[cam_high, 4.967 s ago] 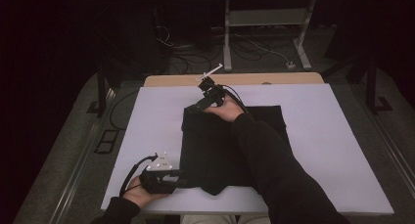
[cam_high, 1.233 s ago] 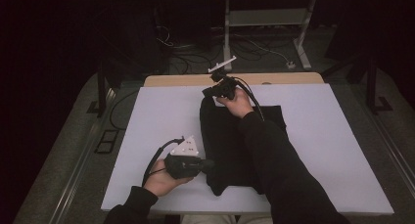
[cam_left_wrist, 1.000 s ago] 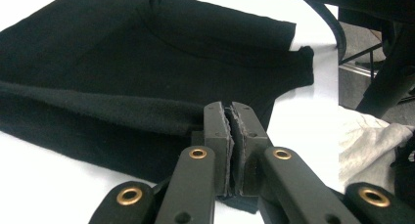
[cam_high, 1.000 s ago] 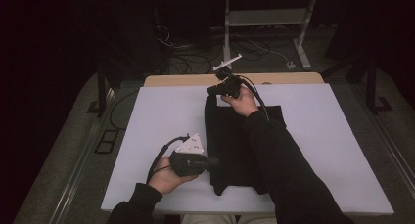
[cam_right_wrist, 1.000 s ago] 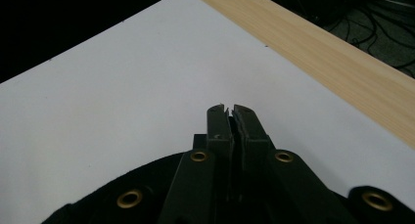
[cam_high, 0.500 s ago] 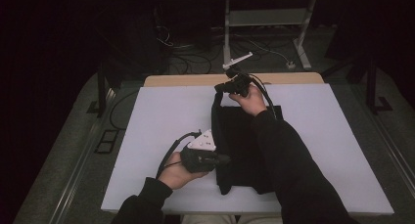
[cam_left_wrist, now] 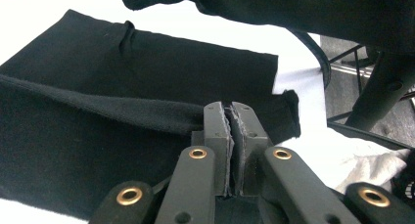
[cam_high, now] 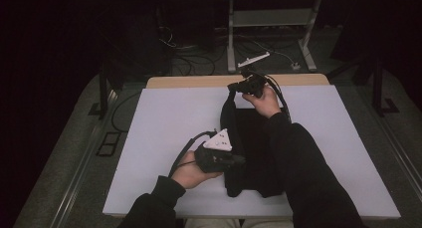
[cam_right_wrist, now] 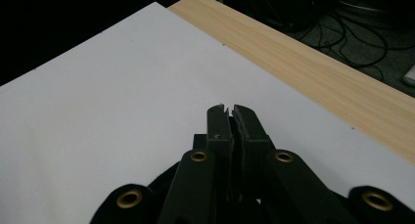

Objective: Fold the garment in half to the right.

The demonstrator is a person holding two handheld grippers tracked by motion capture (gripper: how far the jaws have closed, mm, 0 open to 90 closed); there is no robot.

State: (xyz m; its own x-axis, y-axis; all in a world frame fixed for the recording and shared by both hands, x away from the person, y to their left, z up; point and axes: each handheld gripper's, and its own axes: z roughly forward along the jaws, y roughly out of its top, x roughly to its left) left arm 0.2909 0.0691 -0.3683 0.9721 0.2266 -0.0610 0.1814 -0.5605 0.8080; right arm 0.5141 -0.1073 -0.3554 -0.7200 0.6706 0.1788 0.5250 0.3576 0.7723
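A black cloth [cam_high: 251,138] lies on the white board [cam_high: 164,118], its left edge lifted and carried over toward the right. My left gripper [cam_high: 238,161] is shut on the near part of that edge; the left gripper view shows the closed jaws [cam_left_wrist: 231,112] pinching a fold of the black cloth [cam_left_wrist: 98,87]. At the far end, my right gripper [cam_high: 235,87] is shut on the same edge, which hangs up to it. In the right gripper view the jaws [cam_right_wrist: 229,110] are pressed together over the white board [cam_right_wrist: 122,101].
The person's right sleeve [cam_high: 306,163] lies across the cloth's right part. A wooden table strip [cam_high: 199,81] runs behind the board, also in the right gripper view [cam_right_wrist: 318,72]. Cables and a metal frame [cam_high: 271,19] sit on the dark floor beyond.
Both hands have moved to the right with the cloth's left edge held, drawing it over the rest. The visible cloth has grown narrower.
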